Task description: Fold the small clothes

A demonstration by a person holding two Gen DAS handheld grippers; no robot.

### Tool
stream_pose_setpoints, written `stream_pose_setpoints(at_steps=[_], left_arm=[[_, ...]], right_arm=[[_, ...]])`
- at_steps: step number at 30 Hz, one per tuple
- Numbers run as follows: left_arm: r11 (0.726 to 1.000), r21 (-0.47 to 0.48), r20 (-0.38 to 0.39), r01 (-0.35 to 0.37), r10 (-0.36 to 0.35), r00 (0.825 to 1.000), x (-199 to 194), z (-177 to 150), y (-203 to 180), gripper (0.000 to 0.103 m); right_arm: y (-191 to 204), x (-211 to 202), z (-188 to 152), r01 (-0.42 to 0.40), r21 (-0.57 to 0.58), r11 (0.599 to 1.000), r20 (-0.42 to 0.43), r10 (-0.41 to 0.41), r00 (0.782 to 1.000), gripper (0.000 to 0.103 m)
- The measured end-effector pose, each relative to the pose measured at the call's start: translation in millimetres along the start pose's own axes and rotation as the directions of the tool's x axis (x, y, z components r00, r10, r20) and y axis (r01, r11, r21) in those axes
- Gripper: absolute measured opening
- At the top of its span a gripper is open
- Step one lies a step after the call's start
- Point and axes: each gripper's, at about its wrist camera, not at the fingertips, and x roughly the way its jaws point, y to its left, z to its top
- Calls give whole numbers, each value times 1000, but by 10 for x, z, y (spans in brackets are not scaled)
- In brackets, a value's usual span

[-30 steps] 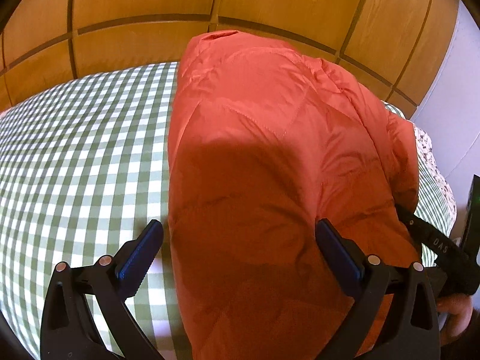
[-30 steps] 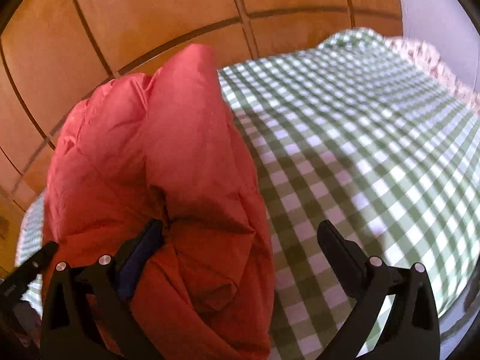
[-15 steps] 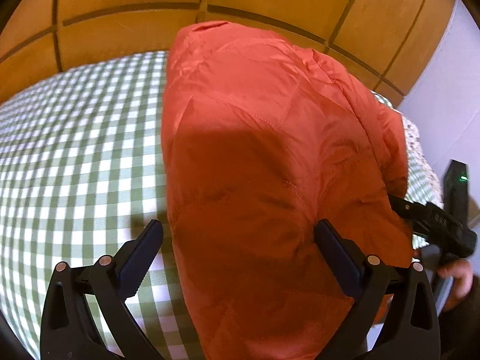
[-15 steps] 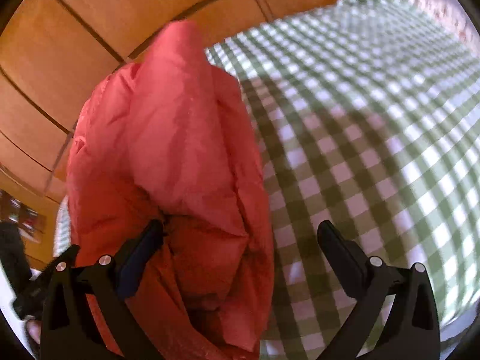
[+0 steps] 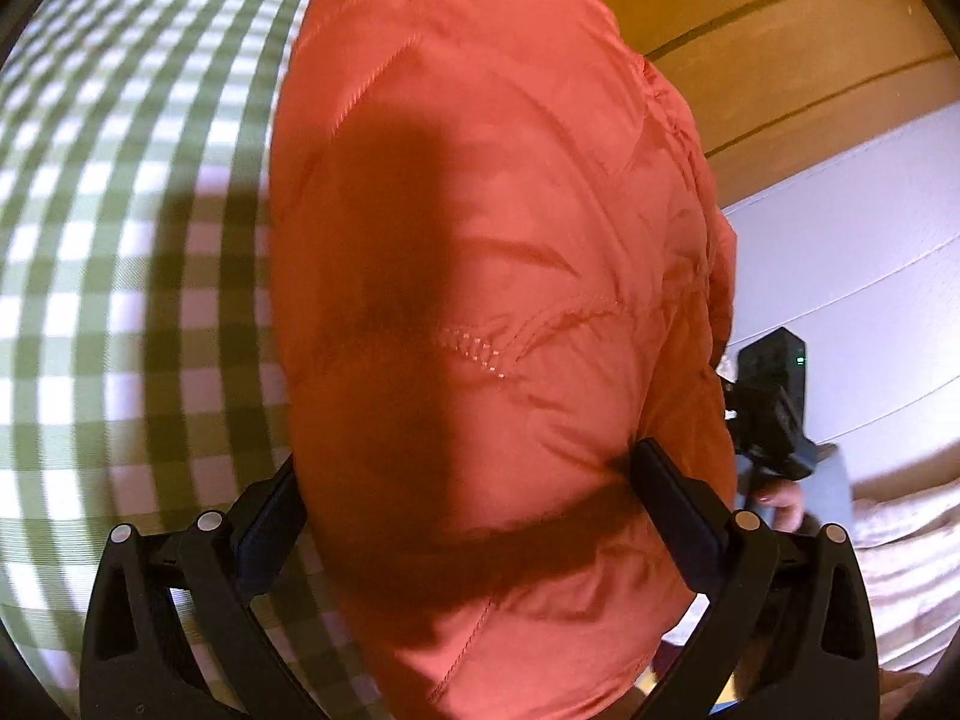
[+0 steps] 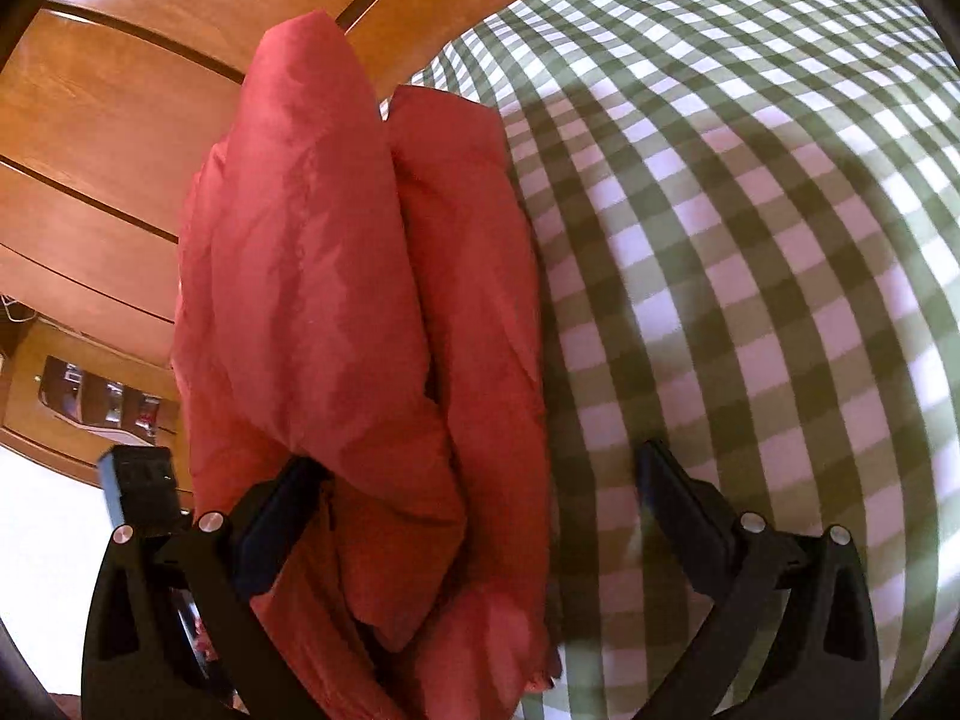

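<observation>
Left gripper jaws spread wide, orange-red puffer jacket bulging between them, not clamped. Right gripper likewise wide open; the folded jacket lies against its left finger, on the green-checked bed ahead.

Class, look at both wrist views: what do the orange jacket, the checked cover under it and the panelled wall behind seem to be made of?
Orange jacket: likely thin nylon or polyester shell with padding; slight sheen, stitched quilting lines, puffy folds. Checked cover: woven cloth, probably cotton; matt green-and-white gingham with visible weave. Panelled wall: wood or wood veneer, glossy varnish; warm grain, bright reflections, dark grooves.
</observation>
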Motion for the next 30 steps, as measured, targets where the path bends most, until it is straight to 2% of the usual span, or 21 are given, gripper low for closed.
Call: stream_pose_setpoints(at_steps=[4,10,13,15,16,17,20,26,30], left_arm=[[999,-13,-10,52,-52,999,22,-64,51,100],[998,22,-38,57,-56,998,75,2,30,100],[998,51,-29,24,-23,999,145,16,-52,100],[994,107,-14,-12,13,1000,153,-21,-168,100],[987,155,-1,-41,41,999,147,-58,-256,99],[982,181,11,-61,60,998,133,-80,-310,96],[973,209,50,-96,87,995,51,-119,-403,86],[938,299,145,-178,139,980,-113,-220,-640,75],[913,343,212,-220,153,965,-312,-286,-703,73]], right_arm=[[26,87,146,-27,-6,1000,7,27,1000,101],[-9,148,217,-93,-11,996,-15,92,996,101],[21,226,265,-97,-21,995,-1,97,995,101],[104,288,273,-105,-37,994,13,105,994,101],[128,301,274,-106,-46,993,21,107,994,99],[159,309,272,-120,-57,991,32,122,992,91],[220,281,238,-119,-71,990,70,124,990,80],[391,243,150,-72,-129,989,146,91,985,70],[406,267,119,-99,-131,987,177,121,977,67]])
